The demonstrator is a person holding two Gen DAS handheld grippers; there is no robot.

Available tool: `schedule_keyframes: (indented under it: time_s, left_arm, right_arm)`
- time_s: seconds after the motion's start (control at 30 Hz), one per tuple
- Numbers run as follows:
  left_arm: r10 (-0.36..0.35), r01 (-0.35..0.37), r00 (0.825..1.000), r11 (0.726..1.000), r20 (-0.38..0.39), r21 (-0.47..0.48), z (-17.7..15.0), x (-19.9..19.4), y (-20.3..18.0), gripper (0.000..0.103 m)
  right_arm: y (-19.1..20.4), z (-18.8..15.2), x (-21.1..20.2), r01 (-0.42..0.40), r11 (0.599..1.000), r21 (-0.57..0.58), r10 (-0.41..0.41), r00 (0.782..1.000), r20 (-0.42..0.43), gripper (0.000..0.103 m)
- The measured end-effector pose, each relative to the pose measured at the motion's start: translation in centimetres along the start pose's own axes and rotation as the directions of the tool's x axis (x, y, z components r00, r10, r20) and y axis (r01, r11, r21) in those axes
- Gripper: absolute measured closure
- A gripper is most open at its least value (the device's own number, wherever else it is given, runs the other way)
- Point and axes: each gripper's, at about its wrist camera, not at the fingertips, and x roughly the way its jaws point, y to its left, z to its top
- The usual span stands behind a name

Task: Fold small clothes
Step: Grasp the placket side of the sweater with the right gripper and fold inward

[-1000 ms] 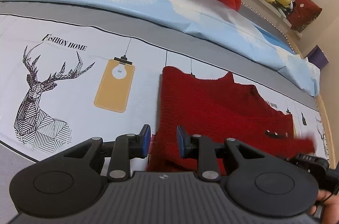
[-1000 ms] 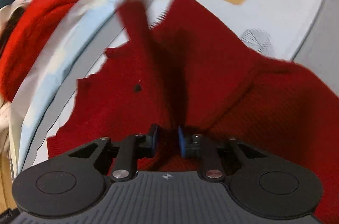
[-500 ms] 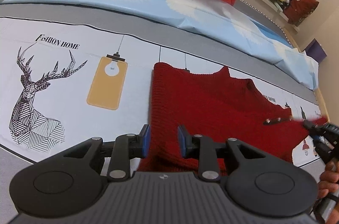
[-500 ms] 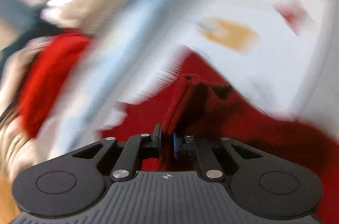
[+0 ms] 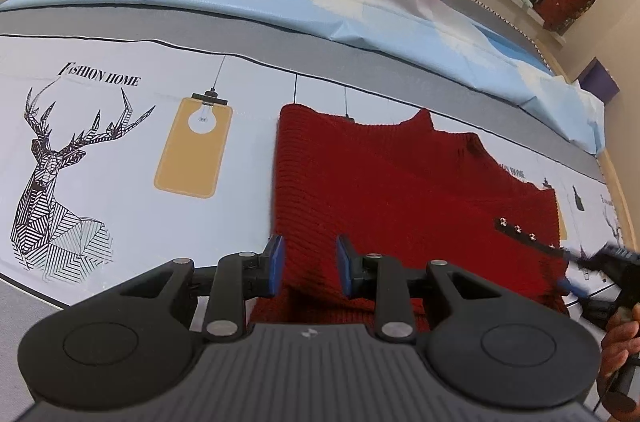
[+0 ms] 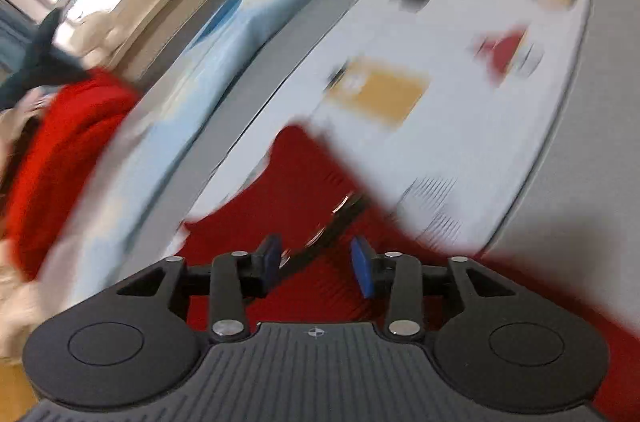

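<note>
Beside the yellow bulb print (image 5: pixel 194 146) on the bedsheet (image 5: pixel 100 214), to its right, lies the red knit sweater (image 5: pixel 400 190), spread flat. My left gripper (image 5: pixel 309 265) hangs over the sweater's near edge, jaws spread, nothing between them. My right gripper (image 6: pixel 316 264) is spread too, over the sweater's buttoned strap (image 5: pixel 528 234); that view is too blurred for more. I judge one side already folded in, so next I should pinch an edge with each tool and fold across evenly. Left of the bulb print the sheet reads "FASHION HOME" (image 5: pixel 100 75), above a line-drawn deer (image 5: pixel 60 178).
</note>
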Motion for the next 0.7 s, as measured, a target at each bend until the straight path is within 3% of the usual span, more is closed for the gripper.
schedule_keyframes:
  time_s: [0.03, 0.1, 0.17, 0.27, 0.33, 0.4, 0.47, 0.7]
  left_arm:
    - [0.002, -0.002, 1.000, 1.000, -0.001, 0.001, -0.1, 0.1, -0.1, 0.072]
    - [0.002, -0.002, 1.000, 1.000, -0.002, 0.005, -0.1, 0.3, -0.2, 0.072]
    - [0.000, 0.000, 1.000, 1.000, 0.006, 0.008, -0.2, 0.7, -0.1, 0.072]
    - [0.001, -0.001, 1.000, 1.000, 0.017, 0.000, -0.9, 2.2, 0.5, 0.072]
    - [0.042, -0.042, 0.999, 0.999, -0.027, 0.000, -1.7, 4.1, 1.1, 0.072]
    - [0.063, -0.064, 0.996, 0.998, -0.061, -0.003, -2.7, 5.6, 1.8, 0.059]
    - [0.077, -0.078, 0.995, 0.997, -0.059, -0.012, -2.9, 5.2, 2.0, 0.057]
    - [0.090, -0.098, 0.990, 0.993, 0.105, 0.071, -2.7, -0.9, -0.1, 0.059]
  right_arm:
    - [-0.8, -0.2, 0.9, 0.000, 0.998, 0.062, 0.004, 0.998, -0.069, 0.061]
    - [-2.5, -0.4, 1.9, 0.057, 0.990, 0.130, -0.042, 0.992, -0.117, 0.070]
    - [-2.4, -0.2, 2.0, 0.057, 0.990, 0.131, -0.042, 0.993, -0.108, 0.070]
    - [-0.2, 0.2, 0.7, 0.040, 0.999, 0.018, -0.039, 0.998, -0.047, 0.057]
    - [0.4, 0.7, 0.3, 0.025, 0.999, -0.027, -0.026, 0.999, -0.028, 0.056]
    - [0.2, 1.3, 0.1, 0.025, 1.000, -0.012, -0.025, 0.999, -0.038, 0.056]
    - [-0.6, 1.8, -0.2, 0.020, 1.000, 0.024, -0.018, 0.997, -0.070, 0.056]
    - [-0.5, 2.9, -3.5, -0.029, 1.000, 0.000, 0.029, 0.997, -0.068, 0.056]
